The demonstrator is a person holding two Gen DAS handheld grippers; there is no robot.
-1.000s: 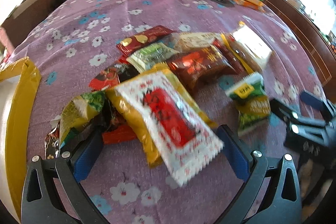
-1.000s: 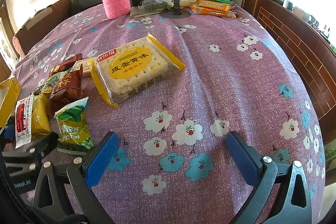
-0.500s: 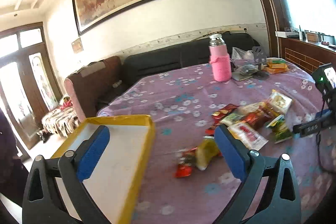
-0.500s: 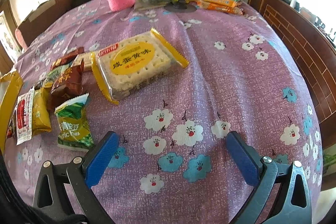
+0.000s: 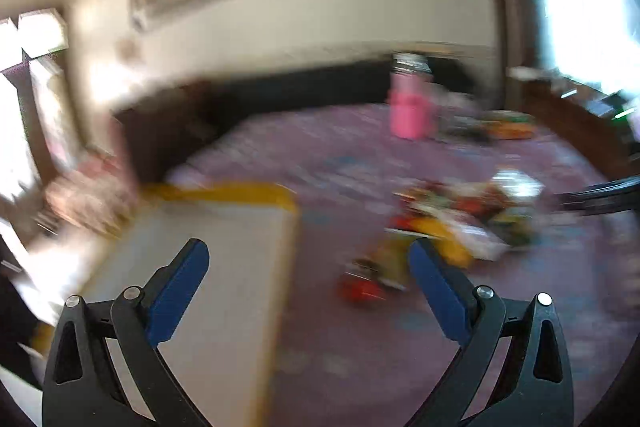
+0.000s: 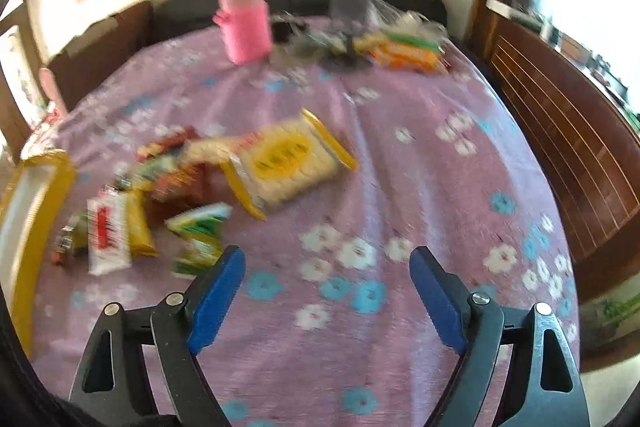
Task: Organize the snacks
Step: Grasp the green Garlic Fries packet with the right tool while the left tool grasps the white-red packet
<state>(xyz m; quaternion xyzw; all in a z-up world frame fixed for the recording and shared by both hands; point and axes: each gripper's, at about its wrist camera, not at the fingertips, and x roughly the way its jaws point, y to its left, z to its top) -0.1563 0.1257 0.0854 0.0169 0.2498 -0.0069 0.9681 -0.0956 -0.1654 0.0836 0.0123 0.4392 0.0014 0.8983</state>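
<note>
Writing: motion blur, no pack text legible
Cracker pack (image 6: 286, 163): yellow oval label, right of snack pile (image 6: 160, 199)
Left hand-held gripper (image 5: 308, 267): jaws wide, empty
Right hand-held gripper (image 6: 326, 269): jaws just narrowing, apart, empty

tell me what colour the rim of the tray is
Yellow: the tray rim is yellow around a white inside, clearest in the right wrist view.

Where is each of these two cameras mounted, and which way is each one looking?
Left wrist view: sits on the left gripper, looking across the tray and snack pile toward the sofa and wall; its open blue fingers show.
Right wrist view: sits on the right gripper, looking down over the flowered tablecloth at the cracker pack; its blue fingers, which have just been closing with nothing between them, show.
Shared: tray, snack pile, pink bottle, tablecloth.
</note>
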